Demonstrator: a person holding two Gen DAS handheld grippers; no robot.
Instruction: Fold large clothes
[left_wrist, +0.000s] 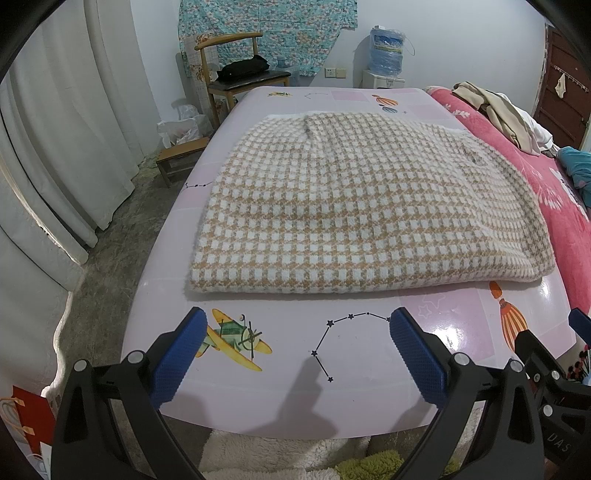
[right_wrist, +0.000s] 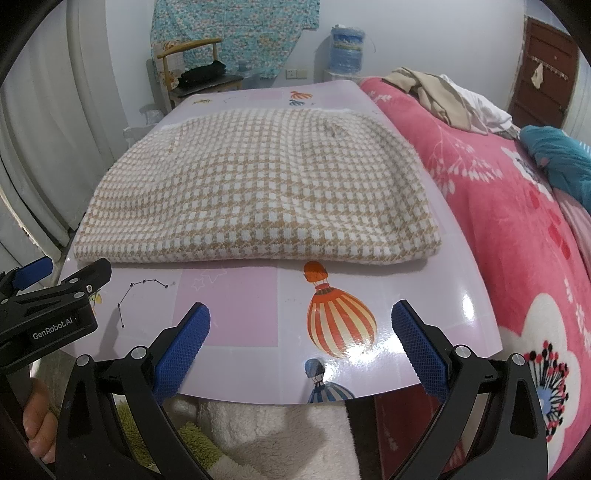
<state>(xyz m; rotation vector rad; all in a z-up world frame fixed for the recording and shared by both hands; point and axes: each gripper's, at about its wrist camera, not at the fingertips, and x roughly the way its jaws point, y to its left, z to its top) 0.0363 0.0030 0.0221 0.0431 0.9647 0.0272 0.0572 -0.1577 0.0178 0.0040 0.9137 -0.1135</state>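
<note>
A tan and white checked knit garment (left_wrist: 354, 206) lies folded into a flat rectangle on the pink table (left_wrist: 295, 398); it also shows in the right wrist view (right_wrist: 258, 192). My left gripper (left_wrist: 297, 325) is open and empty, over the table's near edge, short of the garment's front fold. My right gripper (right_wrist: 301, 317) is open and empty, over the near right part of the table (right_wrist: 229, 310), also short of the garment. The left gripper's body (right_wrist: 44, 310) shows at the left of the right wrist view.
A bed with a pink flowered blanket (right_wrist: 517, 258) borders the table's right side, with loose beige clothes (right_wrist: 436, 92) on it. A wooden chair (left_wrist: 236, 74) and a water bottle (left_wrist: 386, 50) stand beyond the table. White curtains (left_wrist: 55, 129) hang at the left. A fluffy rug (right_wrist: 277, 443) lies below.
</note>
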